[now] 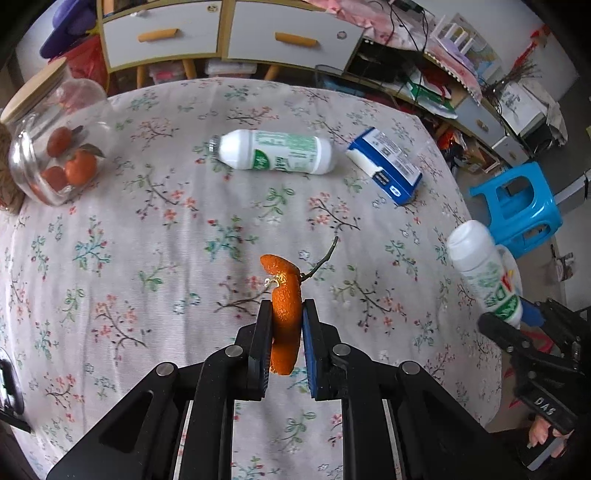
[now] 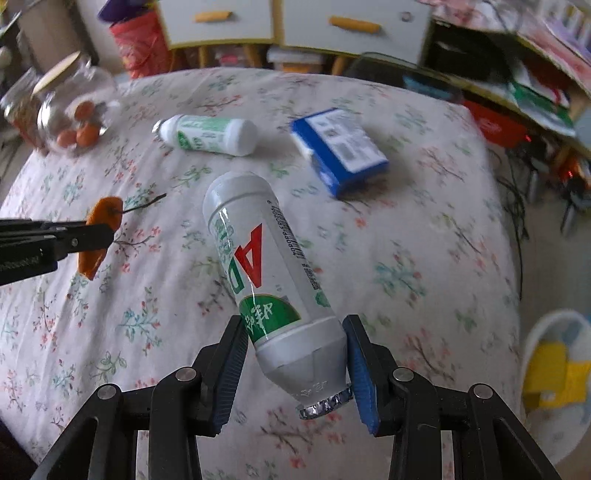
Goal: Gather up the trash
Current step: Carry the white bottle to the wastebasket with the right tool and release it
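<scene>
My left gripper (image 1: pixel 286 302) is shut on a curled strip of orange peel (image 1: pixel 284 325) with a thin stem, held just above the floral tablecloth (image 1: pixel 147 240). From the right wrist view the same peel (image 2: pixel 107 210) shows in the left gripper (image 2: pixel 103 234) at the left edge. My right gripper (image 2: pixel 293 318) is shut on a white bottle (image 2: pixel 266 280) with a green and red label, its foil mouth toward the camera, lifted off the cloth. In the left view that bottle (image 1: pixel 480 266) tilts up out of the right gripper (image 1: pixel 511 314). A second white bottle (image 1: pixel 275 151) and a blue carton (image 1: pixel 386 166) lie on the table.
A glass jar (image 1: pixel 55 147) of oranges lies at the table's far left. Grey drawers (image 1: pixel 221 33) stand behind the table, with cluttered shelves to the right. A blue stool (image 1: pixel 517 206) stands off the right edge. A white bin (image 2: pixel 554 369) holding something yellow sits low on the right.
</scene>
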{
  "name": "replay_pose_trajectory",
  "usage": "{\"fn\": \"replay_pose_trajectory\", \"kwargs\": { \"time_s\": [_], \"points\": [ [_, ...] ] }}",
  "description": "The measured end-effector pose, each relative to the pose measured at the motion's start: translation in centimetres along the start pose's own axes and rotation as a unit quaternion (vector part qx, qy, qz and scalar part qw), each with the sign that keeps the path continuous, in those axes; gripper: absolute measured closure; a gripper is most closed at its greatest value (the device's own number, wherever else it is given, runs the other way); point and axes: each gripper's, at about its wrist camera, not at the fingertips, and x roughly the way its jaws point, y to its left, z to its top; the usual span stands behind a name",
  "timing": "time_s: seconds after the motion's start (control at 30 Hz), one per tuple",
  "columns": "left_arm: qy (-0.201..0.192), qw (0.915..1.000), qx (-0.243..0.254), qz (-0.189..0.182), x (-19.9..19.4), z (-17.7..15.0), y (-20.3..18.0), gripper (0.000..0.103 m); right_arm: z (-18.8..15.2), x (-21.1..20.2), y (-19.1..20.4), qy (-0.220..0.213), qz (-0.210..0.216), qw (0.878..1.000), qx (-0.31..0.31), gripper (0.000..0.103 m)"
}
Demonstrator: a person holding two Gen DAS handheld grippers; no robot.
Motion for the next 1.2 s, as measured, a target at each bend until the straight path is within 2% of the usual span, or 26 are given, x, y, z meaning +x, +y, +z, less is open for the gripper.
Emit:
{"fn": "replay_pose_trajectory", "kwargs": {
  "time_s": [0.3,0.67,0.97,1.1,1.2],
  "points": [
    [-0.007,0.9994,0.028,-0.018,0.2,-0.9,-4.0,0.087,-3.8,-1.4,-7.3,-0.014,-0.007,0.994,0.111,0.057],
    [-0.010,0.9982,0.044,-0.039,0.6,-2.1,-8.2,0.087,-10.2,-5.4,-18.6,-0.038,-0.061,0.968,0.239,0.057],
    [-0.022,0.9962,0.059,-0.061,-0.3,-2.3,-12.8,0.087,-14.3,-6.3,-24.3,-0.030,-0.079,0.956,0.282,0.057],
    [-0.010,0.9950,0.055,-0.082,0.2,-2.1,-15.1,0.087,-15.4,-6.0,-26.5,-0.027,-0.080,0.950,0.301,0.057],
    [-0.009,0.9941,0.074,-0.078,0.8,-2.1,-17.8,0.087,-15.9,-5.4,-28.2,-0.019,-0.084,0.947,0.310,0.057]
  ]
}}
